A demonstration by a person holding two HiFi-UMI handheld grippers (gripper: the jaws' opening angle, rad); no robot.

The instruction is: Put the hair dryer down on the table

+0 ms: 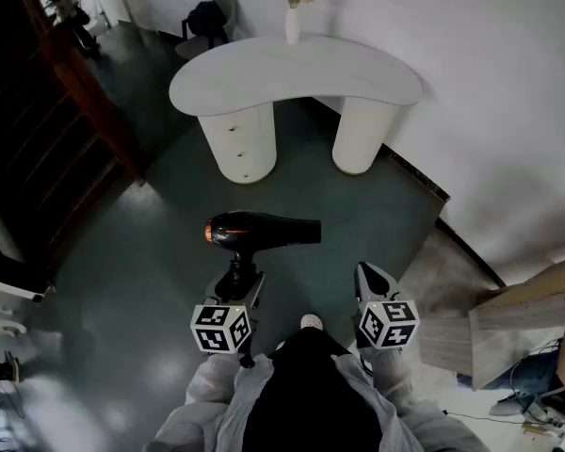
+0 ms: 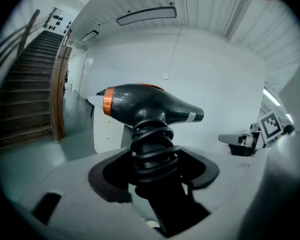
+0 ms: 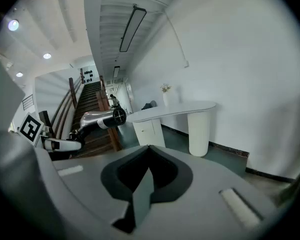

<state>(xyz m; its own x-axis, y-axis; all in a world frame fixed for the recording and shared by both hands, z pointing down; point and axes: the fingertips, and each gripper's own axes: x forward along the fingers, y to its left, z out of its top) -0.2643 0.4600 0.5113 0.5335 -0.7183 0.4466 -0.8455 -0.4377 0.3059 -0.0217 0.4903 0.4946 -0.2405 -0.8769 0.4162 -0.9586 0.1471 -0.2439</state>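
The jaws of your left gripper (image 1: 237, 288) clamp the hair dryer (image 1: 261, 231) by its cord-wrapped handle, barrel crosswise, nozzle pointing right. The white tabletop (image 1: 292, 78) lies well ahead. Your right gripper (image 1: 371, 281) is closed, empty.

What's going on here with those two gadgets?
A person holds a hand tool in each hand. The left tongs are clamped on the handle of a black hair dryer, cord coiled round it, held in the air with the nozzle pointing to the person's right. The right tongs are shut and empty. The white table with a vase stands ahead across the floor, so the dryer has not yet been set down.
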